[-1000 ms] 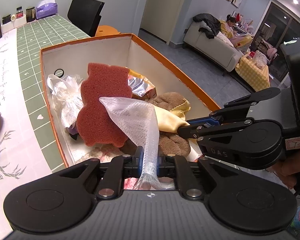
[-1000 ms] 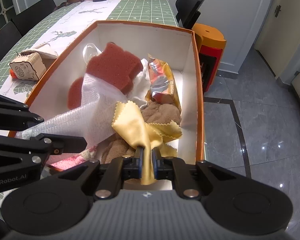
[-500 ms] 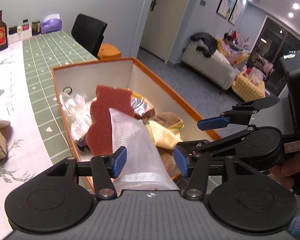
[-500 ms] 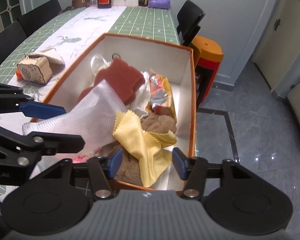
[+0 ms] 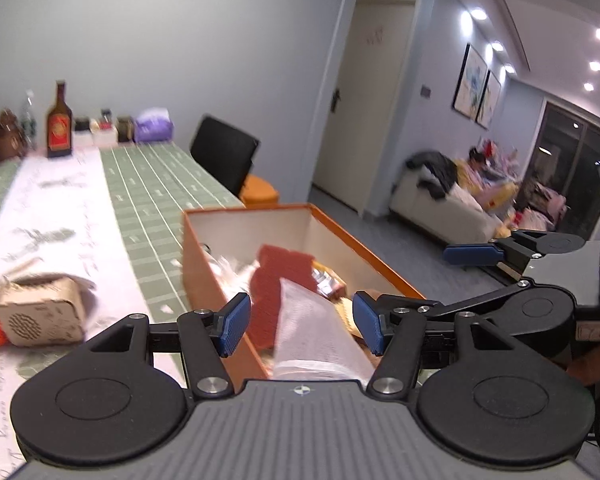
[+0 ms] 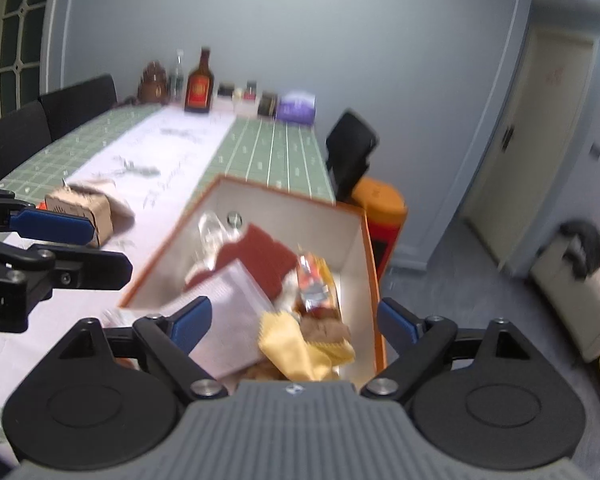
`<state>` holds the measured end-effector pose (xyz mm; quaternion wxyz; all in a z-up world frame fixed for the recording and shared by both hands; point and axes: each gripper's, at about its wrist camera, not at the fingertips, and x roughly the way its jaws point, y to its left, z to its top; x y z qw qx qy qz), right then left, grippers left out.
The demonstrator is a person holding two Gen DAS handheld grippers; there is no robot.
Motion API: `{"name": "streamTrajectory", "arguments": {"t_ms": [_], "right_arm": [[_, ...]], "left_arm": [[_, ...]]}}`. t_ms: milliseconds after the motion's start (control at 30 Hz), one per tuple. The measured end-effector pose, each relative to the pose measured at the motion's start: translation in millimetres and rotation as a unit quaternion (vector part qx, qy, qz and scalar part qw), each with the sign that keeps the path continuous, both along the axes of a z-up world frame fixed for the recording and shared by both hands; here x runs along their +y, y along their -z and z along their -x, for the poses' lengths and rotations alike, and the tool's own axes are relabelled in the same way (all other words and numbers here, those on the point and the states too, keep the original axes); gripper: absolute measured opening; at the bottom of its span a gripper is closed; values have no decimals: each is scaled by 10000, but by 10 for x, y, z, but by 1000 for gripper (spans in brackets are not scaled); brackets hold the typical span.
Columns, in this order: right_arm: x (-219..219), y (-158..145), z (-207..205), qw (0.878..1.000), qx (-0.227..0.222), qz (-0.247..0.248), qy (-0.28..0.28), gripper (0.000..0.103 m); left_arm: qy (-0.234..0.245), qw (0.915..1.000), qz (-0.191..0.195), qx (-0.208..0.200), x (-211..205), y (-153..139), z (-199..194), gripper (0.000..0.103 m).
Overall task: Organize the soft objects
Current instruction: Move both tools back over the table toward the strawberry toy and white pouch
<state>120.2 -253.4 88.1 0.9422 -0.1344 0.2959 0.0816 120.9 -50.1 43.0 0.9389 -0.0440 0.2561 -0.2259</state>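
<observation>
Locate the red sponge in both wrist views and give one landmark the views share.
Left wrist: red sponge stands centre frame inside the orange box, behind the white mesh sheet.
Right wrist: red sponge lies mid-frame in the box, above the mesh sheet.
Shared landmark: brown bottle at the table's far end.

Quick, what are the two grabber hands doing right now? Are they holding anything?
Left gripper: open, holding nothing; the white mesh cloth lies loose between its fingers.
Right gripper: open, holding nothing; the yellow cloth lies in the orange box.
</observation>
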Motion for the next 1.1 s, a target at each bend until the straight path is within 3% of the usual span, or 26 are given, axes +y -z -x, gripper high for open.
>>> {"name": "streamTrajectory", "arguments": {"t_ms": [133, 367, 533, 900, 1100], "right_arm": [[191, 30, 175, 9990, -444, -85, -68, 90], [544, 193, 417, 9958, -772, -360, -322, 91], [835, 322, 511, 9924, -843, -721, -534, 91], [1450, 700, 451, 9878, -476, -1074, -1023, 91], [1672, 878, 288, 9863, -111, -1155, -1169, 91]], "left_arm": [[-209, 9993, -1, -325, 143, 21, 136, 69], [-833, 9949, 36, -564, 518, 64, 313, 69], [-1250, 9912, -2, -447, 817, 180, 392, 69], [-2277, 9733, -218, -191, 1386, 573, 594, 68], [-2511, 9676, -261, -7, 1643, 686, 562, 67]]}}
